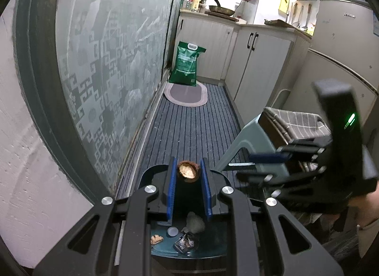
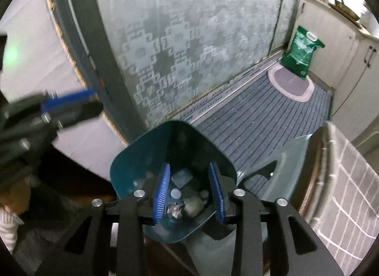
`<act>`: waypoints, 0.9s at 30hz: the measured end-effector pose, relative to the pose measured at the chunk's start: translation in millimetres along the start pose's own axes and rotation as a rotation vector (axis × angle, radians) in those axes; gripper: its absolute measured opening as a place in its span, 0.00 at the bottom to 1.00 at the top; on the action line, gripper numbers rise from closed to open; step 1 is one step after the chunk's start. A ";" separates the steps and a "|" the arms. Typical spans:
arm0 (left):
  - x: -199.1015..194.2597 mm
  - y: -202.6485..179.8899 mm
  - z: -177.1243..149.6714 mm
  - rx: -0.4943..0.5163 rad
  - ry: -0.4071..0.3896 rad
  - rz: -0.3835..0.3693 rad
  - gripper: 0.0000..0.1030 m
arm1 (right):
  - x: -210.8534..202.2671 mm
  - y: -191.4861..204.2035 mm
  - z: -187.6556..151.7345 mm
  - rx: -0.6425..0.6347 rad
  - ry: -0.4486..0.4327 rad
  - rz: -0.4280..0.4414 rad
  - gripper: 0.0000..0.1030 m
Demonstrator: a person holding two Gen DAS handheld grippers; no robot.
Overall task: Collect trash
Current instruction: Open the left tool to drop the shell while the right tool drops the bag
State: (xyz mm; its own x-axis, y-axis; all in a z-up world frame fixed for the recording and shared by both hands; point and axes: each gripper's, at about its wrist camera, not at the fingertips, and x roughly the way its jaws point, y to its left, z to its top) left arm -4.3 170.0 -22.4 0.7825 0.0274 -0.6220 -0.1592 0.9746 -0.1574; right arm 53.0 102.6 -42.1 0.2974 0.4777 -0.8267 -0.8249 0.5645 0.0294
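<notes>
Beside the teal waste bin (image 2: 125,162), the largest thing seen is a frosted patterned glass door (image 1: 106,62), which rises just behind the bin and runs along a striped grey floor mat (image 1: 189,129). Farther from the bin, at the far end of that mat, a green sack (image 1: 187,65) is stood upright on an oval rug (image 1: 187,97), with pale kitchen cabinets (image 1: 260,67) to its right. Just to the right of the bin, a grey plastic stool (image 1: 239,150) is seen with a checked cloth (image 1: 298,121) folded on top.

The bin itself is open at the top, and trash is seen at its bottom: a crumpled foil wrapper (image 2: 174,210), a grey wad (image 2: 194,204), a small white disc (image 2: 175,192), a pale square piece (image 2: 182,177) and a tan scrap (image 1: 156,239).

Directly above the bin, the left tongs (image 1: 188,171) are pressed onto a walnut shell half (image 1: 188,171), which is pinched between the blue pads near their tips, its hollow side turned toward the camera. The right tongs (image 2: 189,193) are pointed down into the mouth of the bin; their blue pads are spread apart and nothing is gripped between them. From the left wrist view, the right tongs appear blurred, just right of the bin and in front of the stool.
</notes>
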 end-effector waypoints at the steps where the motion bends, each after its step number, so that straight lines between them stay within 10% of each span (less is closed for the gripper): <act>1: 2.7 -0.1 -0.8 0.000 0.008 -0.001 0.21 | -4.3 -2.5 1.2 0.010 -0.016 0.000 0.37; 27: 84.9 -23.8 -36.2 0.012 0.242 -0.019 0.21 | -49.8 -35.4 -2.3 0.093 -0.140 -0.031 0.39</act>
State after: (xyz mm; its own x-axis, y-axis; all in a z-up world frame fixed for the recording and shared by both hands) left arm 44.1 141.0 -99.2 0.6178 -0.0437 -0.7852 -0.1376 0.9770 -0.1626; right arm 66.3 57.3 -3.2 0.3916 0.5440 -0.7421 -0.7680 0.6375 0.0621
